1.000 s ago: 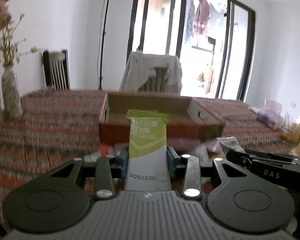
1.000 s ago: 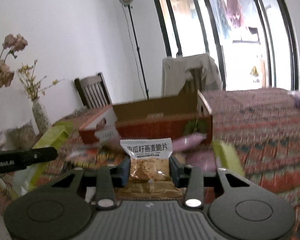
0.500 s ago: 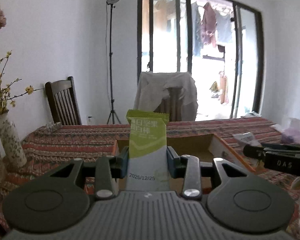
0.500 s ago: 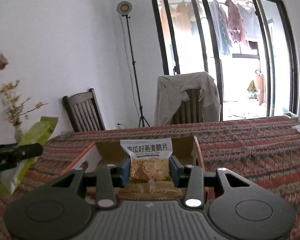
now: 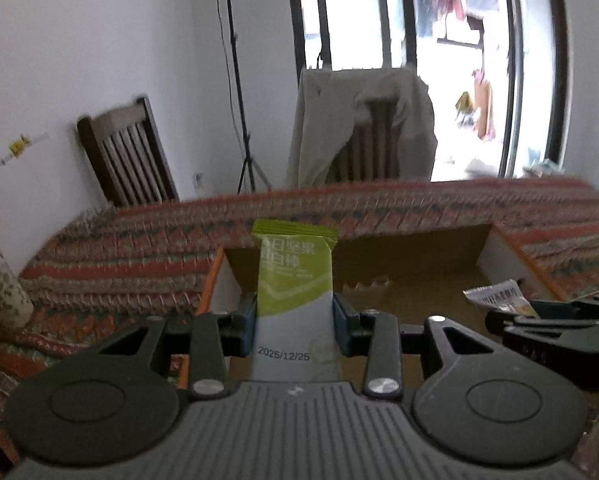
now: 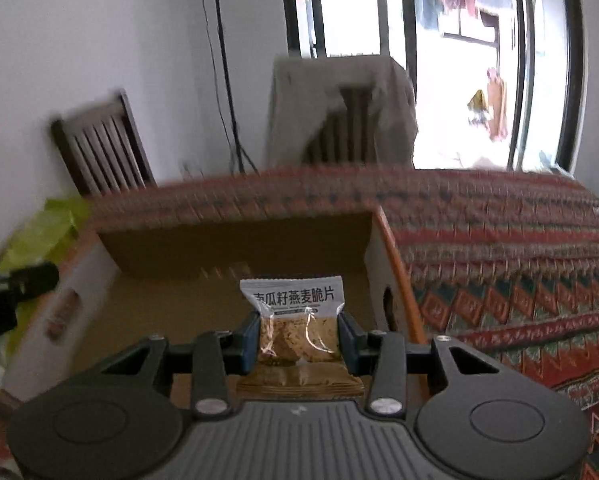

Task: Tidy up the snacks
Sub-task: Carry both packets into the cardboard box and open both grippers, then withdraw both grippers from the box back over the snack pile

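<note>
green snack bar wrapper (image 5: 294, 280) stamped 2025/12/25 near the bottom, Chinese print up top kinda blurry, oat crisp packet (image 6: 298, 322) says 南瓜籽燕麦脆片

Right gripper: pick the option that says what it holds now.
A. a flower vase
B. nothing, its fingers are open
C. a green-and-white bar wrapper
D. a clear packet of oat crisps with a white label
D: in the right wrist view, the right gripper is shut on the clear oat crisp packet, whose white label band shows above the fingers, over the open cardboard box.
</note>
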Motion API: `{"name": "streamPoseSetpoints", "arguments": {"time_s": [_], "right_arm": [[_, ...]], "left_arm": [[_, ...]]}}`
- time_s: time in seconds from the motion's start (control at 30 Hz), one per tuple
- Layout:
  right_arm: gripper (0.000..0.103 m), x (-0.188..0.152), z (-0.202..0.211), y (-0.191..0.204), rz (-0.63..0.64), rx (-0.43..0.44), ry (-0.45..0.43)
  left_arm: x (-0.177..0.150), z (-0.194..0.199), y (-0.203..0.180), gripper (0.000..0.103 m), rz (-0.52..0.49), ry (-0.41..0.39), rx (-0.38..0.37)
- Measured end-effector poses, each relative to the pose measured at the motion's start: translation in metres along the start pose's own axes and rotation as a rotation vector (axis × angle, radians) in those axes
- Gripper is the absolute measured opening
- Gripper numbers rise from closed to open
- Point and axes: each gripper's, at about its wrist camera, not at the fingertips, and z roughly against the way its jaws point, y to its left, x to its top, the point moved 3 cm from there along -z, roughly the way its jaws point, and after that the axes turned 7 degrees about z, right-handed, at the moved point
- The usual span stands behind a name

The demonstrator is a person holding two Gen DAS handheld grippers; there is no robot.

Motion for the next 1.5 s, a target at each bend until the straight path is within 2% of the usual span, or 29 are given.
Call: {"name": "streamPoseSetpoints", "arguments": {"time_s": [0.13,0.23,0.37,0.4,0.43,0.47,0.5,0.53,0.57,0.63,0.73,0.97,1.2,1.5], "right_arm": [[0.040,-0.005,-0.017,0.008,0.050,-0.034,0.060],[0.040,-0.009,-0.021,0.009,0.060,-0.025,0.079],[0.042,-0.010,-0.018,0.009,0.059,-0.016,0.073],[0.046,-0.010,-0.016,0.010,0.061,-0.009,0.066],[0.051,-0.011,-0.013,0.008,0.062,-0.003,0.058],[0.055,-0.011,-0.010,0.008,0.063,0.001,0.048],[0.063,-0.011,-0.006,0.007,0.065,0.005,0.035],[0.071,-0.009,-0.002,0.006,0.067,0.008,0.022],[0.075,-0.007,0.001,0.005,0.071,0.015,0.006],[0.089,-0.007,0.012,0.005,0.077,0.025,-0.025],[0.103,-0.009,0.031,0.005,0.088,0.034,-0.066],[0.103,-0.034,0.085,0.005,0.114,0.085,-0.150],[0.103,-0.078,0.142,0.015,0.162,0.097,-0.240],[0.103,-0.137,0.189,0.034,0.174,0.181,-0.261]], "left_arm": [[-0.009,-0.035,-0.003,0.038,-0.035,0.098,0.043],[-0.020,-0.051,-0.001,0.038,-0.050,0.158,0.064],[-0.023,-0.056,0.006,0.042,-0.017,0.188,0.050],[-0.023,-0.055,0.006,0.043,-0.014,0.187,0.048],[-0.023,-0.053,0.008,0.047,-0.008,0.180,0.039],[-0.021,-0.051,0.010,0.057,-0.001,0.170,0.032],[-0.020,-0.048,0.010,0.064,0.011,0.158,0.024],[-0.018,-0.043,0.013,0.081,0.026,0.141,0.014],[-0.016,-0.038,0.015,0.093,0.037,0.121,0.004],[-0.012,-0.021,0.020,0.103,0.057,0.066,-0.020],[-0.009,0.002,0.027,0.103,0.074,0.014,-0.076],[-0.021,0.062,0.047,0.103,0.108,-0.106,-0.132],[-0.056,0.111,0.070,0.103,0.134,-0.160,-0.168],[-0.108,0.163,0.087,0.103,0.114,-0.227,-0.163]]}}
